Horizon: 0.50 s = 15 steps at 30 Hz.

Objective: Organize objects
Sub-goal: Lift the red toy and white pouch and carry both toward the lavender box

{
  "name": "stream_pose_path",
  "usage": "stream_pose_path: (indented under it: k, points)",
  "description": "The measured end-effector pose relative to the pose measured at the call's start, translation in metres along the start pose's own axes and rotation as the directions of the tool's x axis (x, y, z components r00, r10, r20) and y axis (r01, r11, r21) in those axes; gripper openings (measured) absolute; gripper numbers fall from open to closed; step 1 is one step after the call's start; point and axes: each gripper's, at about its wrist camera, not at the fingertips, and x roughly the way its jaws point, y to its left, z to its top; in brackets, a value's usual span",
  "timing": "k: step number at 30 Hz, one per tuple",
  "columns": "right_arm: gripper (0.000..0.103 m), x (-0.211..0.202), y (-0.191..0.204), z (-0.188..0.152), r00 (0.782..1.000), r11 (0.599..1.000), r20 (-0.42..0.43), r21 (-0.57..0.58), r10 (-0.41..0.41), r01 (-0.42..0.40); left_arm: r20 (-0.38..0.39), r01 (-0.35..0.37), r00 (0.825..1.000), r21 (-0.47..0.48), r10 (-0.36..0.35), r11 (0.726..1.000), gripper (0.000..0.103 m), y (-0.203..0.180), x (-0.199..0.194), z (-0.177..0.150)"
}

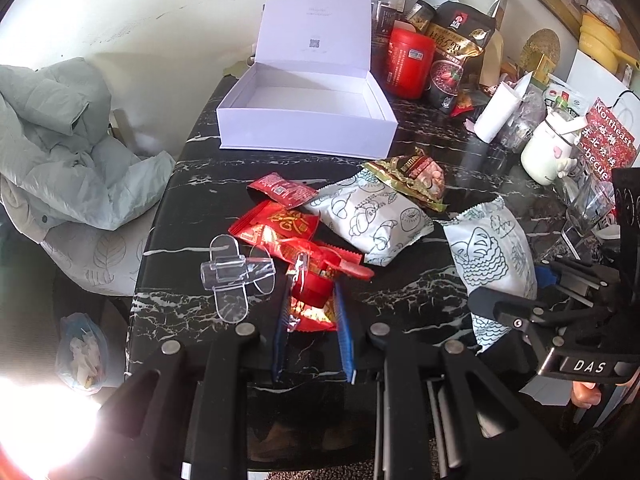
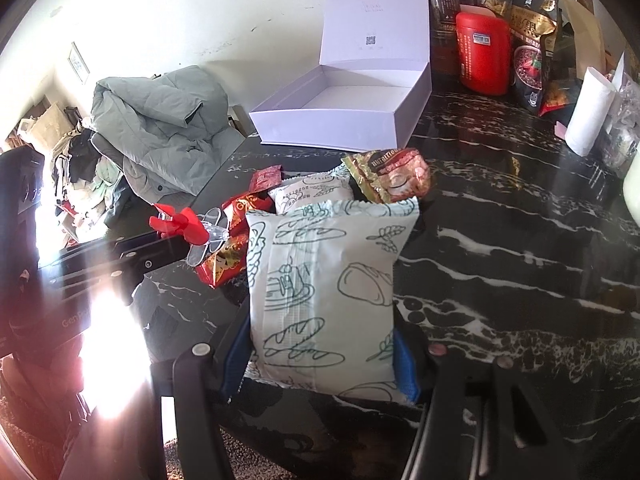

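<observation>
Holding both picks clear of the black marble table (image 1: 420,280) — left gripper (image 1: 314,312) clamped on a red foil snack packet (image 1: 310,298), right gripper (image 2: 324,340) pinching a pale bread-print pouch (image 2: 324,280) — next move, likely, carrying both to the empty white lidded box (image 1: 304,116).

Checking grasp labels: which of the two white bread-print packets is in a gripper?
The bread-print packet clamped in the right gripper; the other white packet lies free on the table, under the gold snack bag.

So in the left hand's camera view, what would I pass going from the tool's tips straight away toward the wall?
left gripper shut on red snack packet → bread packet → white box, lid open.
</observation>
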Motion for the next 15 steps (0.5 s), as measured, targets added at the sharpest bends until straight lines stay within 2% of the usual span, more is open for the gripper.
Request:
stream_pose_path:
  k: [15]
  points:
    - [0.061,0.002,-0.006,0.033,1.000,0.998,0.012,-0.056,0.012,-0.011,-0.004,0.025,1.000,0.026,-0.025,0.999,0.020,-0.006,0.015,0.033]
